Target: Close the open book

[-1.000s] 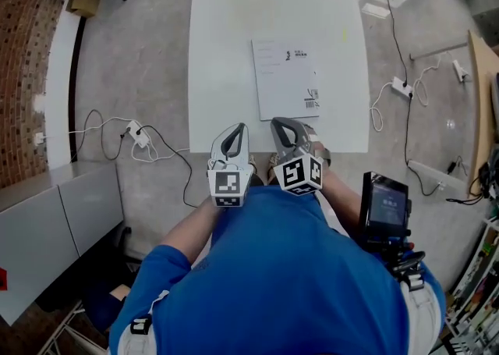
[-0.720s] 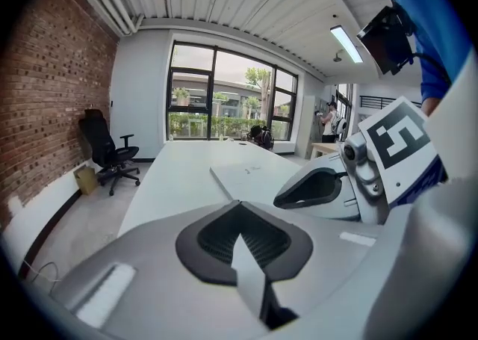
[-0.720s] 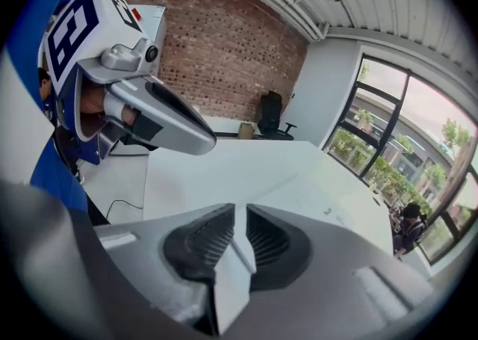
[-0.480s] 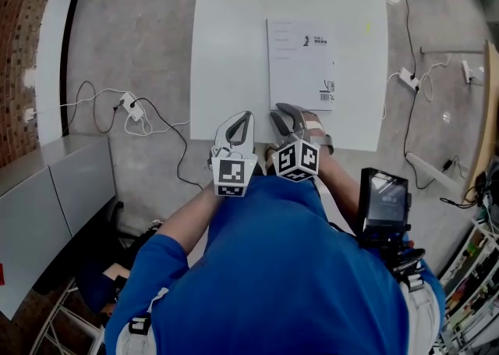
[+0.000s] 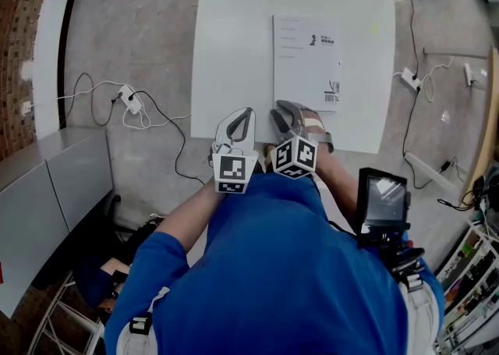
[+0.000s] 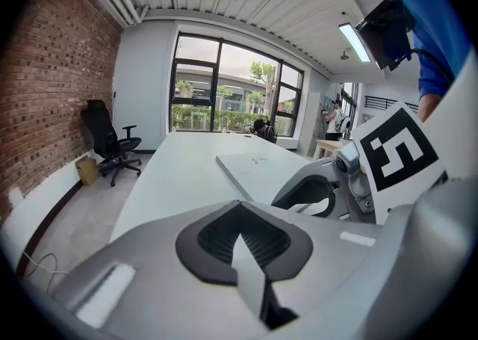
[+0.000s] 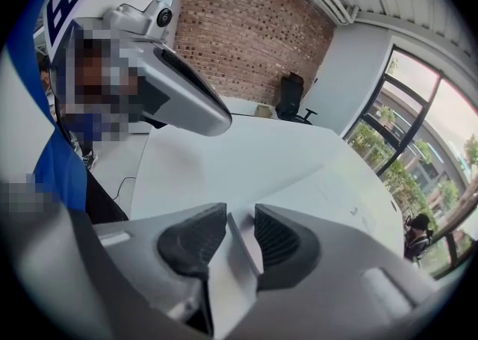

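A white book lies closed and flat on the long white table, also seen lying flat as the book in the left gripper view. Both grippers hover side by side over the table's near edge, short of the book. My left gripper is shut and empty, pads meeting. My right gripper stands just before the book's near edge. Its jaws have just been opening; a narrow gap shows between the right gripper's pads, with nothing in it.
Cables and a power strip lie on the floor left of the table, with more cable on the right. A black device hangs at the person's hip. An office chair stands by the brick wall.
Both grippers have sunk a little toward the table's near edge. The right jaws, shut a second ago, now stand apart. The book has stayed closed in place.
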A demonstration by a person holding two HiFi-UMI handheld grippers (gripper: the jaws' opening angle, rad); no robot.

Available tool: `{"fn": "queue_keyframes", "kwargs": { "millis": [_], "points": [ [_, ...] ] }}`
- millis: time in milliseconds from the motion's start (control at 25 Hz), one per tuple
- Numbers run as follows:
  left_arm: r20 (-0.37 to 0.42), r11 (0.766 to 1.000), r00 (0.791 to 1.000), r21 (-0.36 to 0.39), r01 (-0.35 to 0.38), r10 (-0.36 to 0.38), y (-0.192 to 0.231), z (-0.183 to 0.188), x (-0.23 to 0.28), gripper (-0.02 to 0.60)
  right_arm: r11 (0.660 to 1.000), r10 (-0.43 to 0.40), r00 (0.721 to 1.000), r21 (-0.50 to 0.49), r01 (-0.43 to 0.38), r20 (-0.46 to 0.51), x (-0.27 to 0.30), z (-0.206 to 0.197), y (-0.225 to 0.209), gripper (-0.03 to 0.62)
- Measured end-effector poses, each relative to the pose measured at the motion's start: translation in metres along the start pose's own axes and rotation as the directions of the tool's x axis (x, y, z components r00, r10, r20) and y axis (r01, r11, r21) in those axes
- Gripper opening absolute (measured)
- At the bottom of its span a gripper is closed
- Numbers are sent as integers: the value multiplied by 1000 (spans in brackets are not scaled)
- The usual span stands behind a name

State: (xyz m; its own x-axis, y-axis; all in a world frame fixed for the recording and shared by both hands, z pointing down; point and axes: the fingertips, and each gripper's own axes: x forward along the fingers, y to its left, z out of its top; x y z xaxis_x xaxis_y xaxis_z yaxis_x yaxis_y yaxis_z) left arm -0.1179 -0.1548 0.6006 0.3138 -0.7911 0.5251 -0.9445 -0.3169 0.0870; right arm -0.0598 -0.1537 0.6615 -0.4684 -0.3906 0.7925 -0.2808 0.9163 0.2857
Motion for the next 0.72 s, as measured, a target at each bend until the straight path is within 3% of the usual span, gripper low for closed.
{"fn": "queue_keyframes", "kwargs": {
  "millis": [440,720],
  "points": [
    [-10,1000,1000,18,6,-6,-2,-4,6,5,993,67,998,92,-69,22,-7,4,-7,106],
    [-16,1000,1000,26,12,-12,-7,-5,7,5,987,101,994,120,-105,33,-14,8,-6,64]
  ]
}}
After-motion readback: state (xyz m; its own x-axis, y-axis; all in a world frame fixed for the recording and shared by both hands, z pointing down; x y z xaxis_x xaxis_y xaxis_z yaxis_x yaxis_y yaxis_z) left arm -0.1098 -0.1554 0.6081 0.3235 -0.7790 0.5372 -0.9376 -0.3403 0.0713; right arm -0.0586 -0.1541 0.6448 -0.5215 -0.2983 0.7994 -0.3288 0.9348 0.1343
